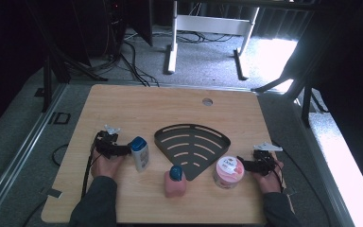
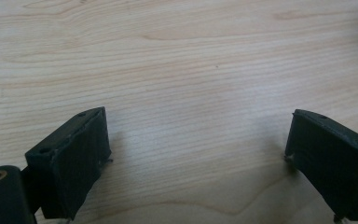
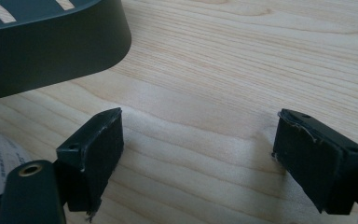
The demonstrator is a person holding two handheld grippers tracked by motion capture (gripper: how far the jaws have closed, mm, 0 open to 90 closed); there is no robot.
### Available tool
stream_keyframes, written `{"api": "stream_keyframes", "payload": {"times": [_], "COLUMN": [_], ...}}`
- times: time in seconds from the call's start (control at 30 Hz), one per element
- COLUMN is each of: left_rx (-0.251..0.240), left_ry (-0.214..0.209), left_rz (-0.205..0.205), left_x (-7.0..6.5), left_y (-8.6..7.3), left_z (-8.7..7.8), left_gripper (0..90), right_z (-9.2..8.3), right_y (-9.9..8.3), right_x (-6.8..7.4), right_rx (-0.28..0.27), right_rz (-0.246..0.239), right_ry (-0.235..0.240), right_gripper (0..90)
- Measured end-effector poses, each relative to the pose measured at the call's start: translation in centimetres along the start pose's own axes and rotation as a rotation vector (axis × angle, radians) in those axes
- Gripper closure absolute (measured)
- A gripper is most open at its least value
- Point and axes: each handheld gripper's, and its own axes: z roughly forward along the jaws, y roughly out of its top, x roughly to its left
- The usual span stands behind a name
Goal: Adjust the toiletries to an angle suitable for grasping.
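In the high view, three toiletries stood on the wooden tabletop [image 1: 137, 104] — one white bottle with a blue cap [image 1: 140, 152] at lower left, one pink bottle with a blue cap [image 1: 175, 181] at lower centre, one pink jar [image 1: 228, 171] whose lid label was too small to read. One dark slotted corner shelf [image 1: 192, 144] lay mid-frame. The left hand-held gripper [image 1: 123, 150] was just beside the white bottle, the right hand-held gripper [image 1: 242, 164] just beside the jar.

In the left gripper view, the jaws stood apart over bare wood.

In the right gripper view — jaws apart, empty — the shelf filled the upper left, the jar's label the lower left edge.
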Motion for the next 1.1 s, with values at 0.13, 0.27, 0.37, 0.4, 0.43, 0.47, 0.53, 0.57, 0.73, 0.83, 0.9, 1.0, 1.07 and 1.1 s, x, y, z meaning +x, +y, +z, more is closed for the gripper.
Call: {"api": "stream_keyframes", "payload": {"times": [0.13, 0.27, 0.37, 0.4, 0.43, 0.47, 0.53, 0.57, 0.73, 0.83, 0.9, 1.0, 1.07, 1.1], "left_rx": [-0.002, -0.005, -0.005, -0.005, -0.008, -0.019, -0.027, -0.039, -0.087, -0.103, -0.108, -0.108, -0.106, -0.098], "left_ry": [-0.013, -0.014, -0.007, -0.007, -0.015, -0.027, -0.031, -0.031, -0.037, -0.043, -0.051, -0.065, -0.082, -0.083], "left_rz": [0.013, 0.012, 0.030, 0.030, 0.038, 0.042, 0.047, 0.055, 0.073, 0.071, 0.064, 0.057, 0.062, 0.070], "left_x": [0.1, 0.4, 0.4, 0.4, 0.4, 0.2, 0.1, 0.1, 0.0, 0.1, 0.1, 0.0, -0.2, -0.3], "left_y": [0.0, 0.0, 0.0, 0.0, 0.0, 0.0, 0.0, 0.0, -0.4, -0.7, -0.8, -0.9, -1.1, -1.2], "left_z": [-0.1, -0.8, -1.3, -1.3, -1.5, -1.9, -2.1, -2.4, -3.5, -4.3, -4.6, -5.2, -5.5, -5.6], "left_gripper": [10.6, 32.6, 42.0, 42.4, 43.8, 45.0, 46.2, 46.4, 48.3, 50.6, 52.9, 54.9, 56.1, 56.0], "right_z": [0.0, 0.0, 0.0, 0.0, 0.0, 0.0, 0.0, 0.0, 0.0, 0.0, 0.0, 0.0, 0.0, 0.0], "right_y": [0.0, 0.0, 0.0, 0.0, 0.0, 0.0, 0.0, 0.0, 0.0, 0.0, 0.0, 0.0, 0.0, 0.0], "right_x": [0.0, 0.0, 0.0, 0.0, 0.0, 0.0, 0.0, 0.0, 0.0, 0.0, 0.0, 0.0, 0.0, 0.0], "right_rx": [0.000, 0.000, -0.001, -0.001, -0.001, -0.001, -0.001, -0.001, -0.001, -0.001, -0.001, -0.001, -0.001, 0.000], "right_rz": [-0.001, -0.002, -0.002, -0.002, -0.001, -0.002, -0.001, -0.001, -0.001, -0.001, -0.001, -0.001, -0.001, -0.001], "right_ry": [0.001, 0.002, 0.002, 0.002, 0.002, 0.002, 0.003, 0.003, 0.003, 0.003, 0.003, 0.003, 0.003, 0.003], "right_gripper": [15.6, 15.6, 15.6, 15.6, 15.6, 15.6, 15.6, 15.5, 15.5, 15.5, 15.6, 15.6, 15.6, 15.6]}}
